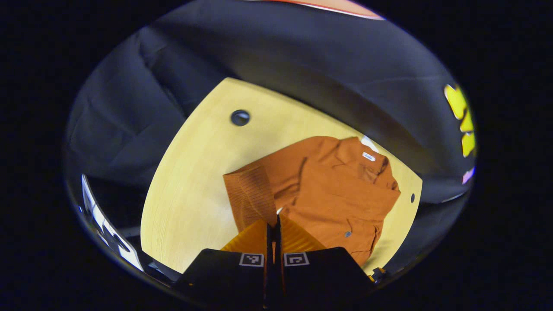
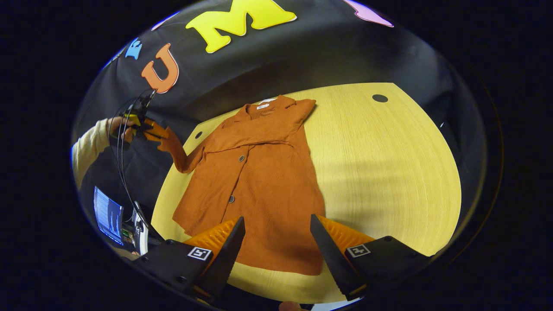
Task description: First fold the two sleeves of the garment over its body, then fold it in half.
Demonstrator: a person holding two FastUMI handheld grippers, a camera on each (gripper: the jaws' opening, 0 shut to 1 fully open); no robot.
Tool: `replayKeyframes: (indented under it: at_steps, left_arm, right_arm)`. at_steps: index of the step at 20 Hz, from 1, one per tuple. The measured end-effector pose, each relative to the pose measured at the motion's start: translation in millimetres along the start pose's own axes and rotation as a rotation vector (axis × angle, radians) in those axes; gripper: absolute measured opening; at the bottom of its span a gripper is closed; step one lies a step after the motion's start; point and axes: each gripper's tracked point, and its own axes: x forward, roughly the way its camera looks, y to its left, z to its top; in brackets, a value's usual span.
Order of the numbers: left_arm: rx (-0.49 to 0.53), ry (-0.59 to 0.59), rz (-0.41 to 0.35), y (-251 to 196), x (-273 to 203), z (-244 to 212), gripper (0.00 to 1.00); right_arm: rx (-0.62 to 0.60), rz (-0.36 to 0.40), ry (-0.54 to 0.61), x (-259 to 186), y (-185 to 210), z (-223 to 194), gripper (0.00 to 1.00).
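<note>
l gripper (image 1: 273,224) pinching shirt (image 2: 259,181) sleeve cuff (image 1: 250,196), r gripper (image 2: 276,242) wide open.

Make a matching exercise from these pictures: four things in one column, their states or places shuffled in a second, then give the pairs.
Things:
1. left gripper
2. right gripper
3. lifted sleeve
4. other sleeve

States:
A. folded across the shirt's chest
B. open, above the hem
C. raised off the table's edge
D. shut on a cuff

Pairs: 1-D, 2-B, 3-C, 4-A
</note>
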Motion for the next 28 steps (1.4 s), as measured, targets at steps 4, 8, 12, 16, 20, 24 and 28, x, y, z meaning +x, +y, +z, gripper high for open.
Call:
replayKeyframes:
  at_steps: [4, 8, 12, 16, 20, 24, 28]
  left_arm:
    - [0.198, 0.016, -0.023, -86.3, 11.8, -12.5, 0.03]
    - [0.253, 0.046, -0.108, -167.4, 34.9, -34.8, 0.02]
    - [0.291, 0.032, -0.133, -227.6, 59.2, -40.1, 0.03]
    - [0.261, 0.046, -0.228, -293.3, 78.9, -45.6, 0.03]
    - [0.331, 0.07, -0.145, -310.8, 107.9, -59.6, 0.03]
    - [0.304, 0.086, -0.105, -306.4, 128.2, -59.1, 0.04]
    - [0.236, 0.064, -0.186, -313.4, 119.3, -57.3, 0.59]
  right_arm:
    - [0.037, 0.0, -0.014, -4.5, -19.5, 0.4, 0.97]
    - [0.095, -0.015, -0.016, -12.7, -47.5, -13.6, 0.97]
    - [0.142, -0.046, -0.017, -23.3, -75.6, -25.4, 0.97]
    - [0.187, -0.053, -0.022, -26.1, -95.3, -23.8, 0.97]
    - [0.181, -0.067, -0.021, -29.7, -108.3, -21.7, 0.97]
    - [0.189, -0.075, -0.018, -30.3, -114.1, -22.6, 0.97]
    - [0.17, -0.076, -0.004, -26.7, -107.5, -25.5, 0.97]
